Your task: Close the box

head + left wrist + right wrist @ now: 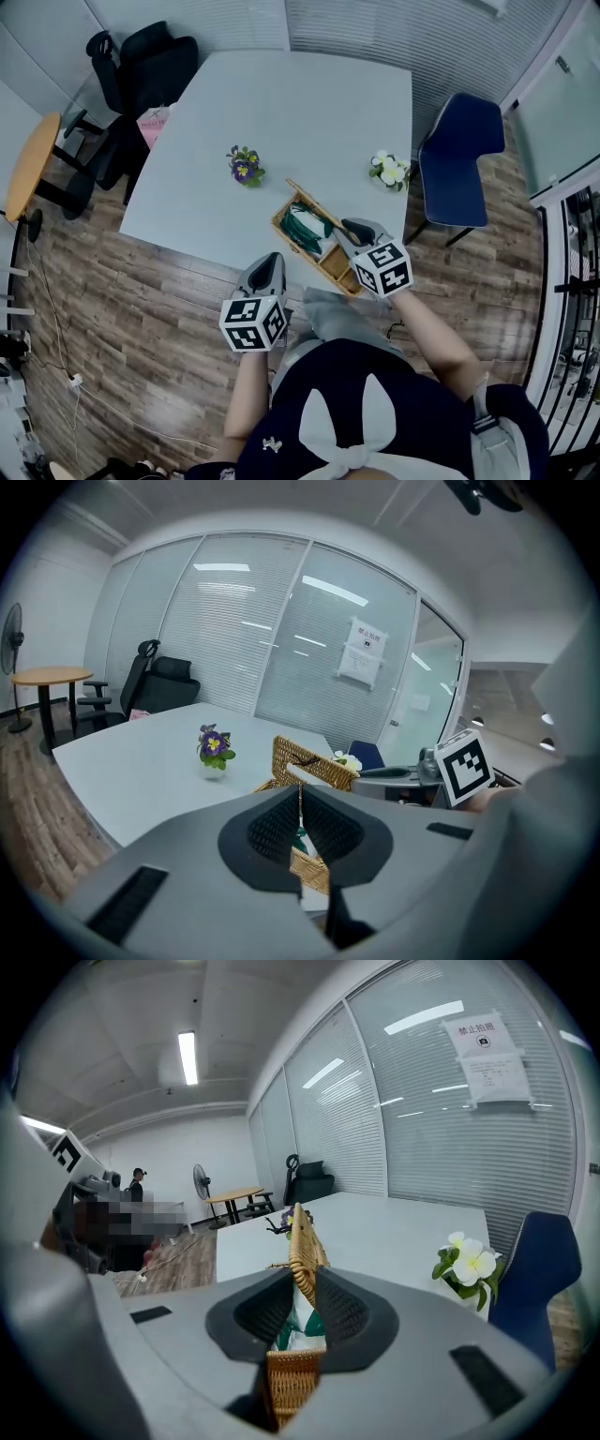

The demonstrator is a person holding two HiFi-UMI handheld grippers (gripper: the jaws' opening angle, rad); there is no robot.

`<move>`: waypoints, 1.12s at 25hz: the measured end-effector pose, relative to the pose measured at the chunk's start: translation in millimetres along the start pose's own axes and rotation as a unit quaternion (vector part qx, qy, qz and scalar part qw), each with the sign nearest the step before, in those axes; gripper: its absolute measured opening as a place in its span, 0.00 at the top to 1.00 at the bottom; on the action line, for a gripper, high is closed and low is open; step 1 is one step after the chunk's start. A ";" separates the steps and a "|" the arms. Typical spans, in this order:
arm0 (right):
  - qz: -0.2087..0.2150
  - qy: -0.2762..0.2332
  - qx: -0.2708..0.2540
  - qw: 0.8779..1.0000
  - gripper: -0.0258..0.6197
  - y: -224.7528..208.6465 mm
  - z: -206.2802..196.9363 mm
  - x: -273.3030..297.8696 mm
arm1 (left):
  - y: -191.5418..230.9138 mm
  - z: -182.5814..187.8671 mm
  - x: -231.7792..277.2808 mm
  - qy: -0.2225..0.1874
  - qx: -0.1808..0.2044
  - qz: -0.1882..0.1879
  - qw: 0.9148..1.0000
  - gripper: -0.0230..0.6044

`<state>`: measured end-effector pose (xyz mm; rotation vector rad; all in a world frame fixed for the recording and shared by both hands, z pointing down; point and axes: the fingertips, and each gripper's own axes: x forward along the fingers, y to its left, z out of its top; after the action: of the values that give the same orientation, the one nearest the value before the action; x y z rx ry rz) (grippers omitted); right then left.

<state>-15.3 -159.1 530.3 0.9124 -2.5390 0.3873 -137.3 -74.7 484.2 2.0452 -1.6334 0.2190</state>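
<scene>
Wicker box at the near edge of the bench, its lid raised upright along the box's far side. Right claw at the box's right end, pinching the lid's edge between narrowly parted jaws. Left claw just left of the box, jaws pressed together on nothing. Green-and-white contents lie inside the box.

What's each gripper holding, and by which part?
The right gripper grips the upright lid of the wicker box at its near end. The left gripper is shut, empty.
</scene>
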 end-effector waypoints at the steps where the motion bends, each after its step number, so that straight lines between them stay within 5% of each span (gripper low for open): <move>1: 0.000 0.001 -0.004 1.000 0.84 1.2 0.1 0.3 | 0.3 -0.1 -0.7 0.000 0.000 0.000 1.000 0.92; 28: 0.027 0.011 -0.049 0.998 0.82 21.7 -8.2 2.6 | -3.8 -9.5 -8.2 0.005 -0.002 0.014 1.000 0.92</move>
<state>-29.0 -141.1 536.1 0.7999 -2.5419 0.2839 -134.1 -62.5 487.8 2.0158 -1.6570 0.2343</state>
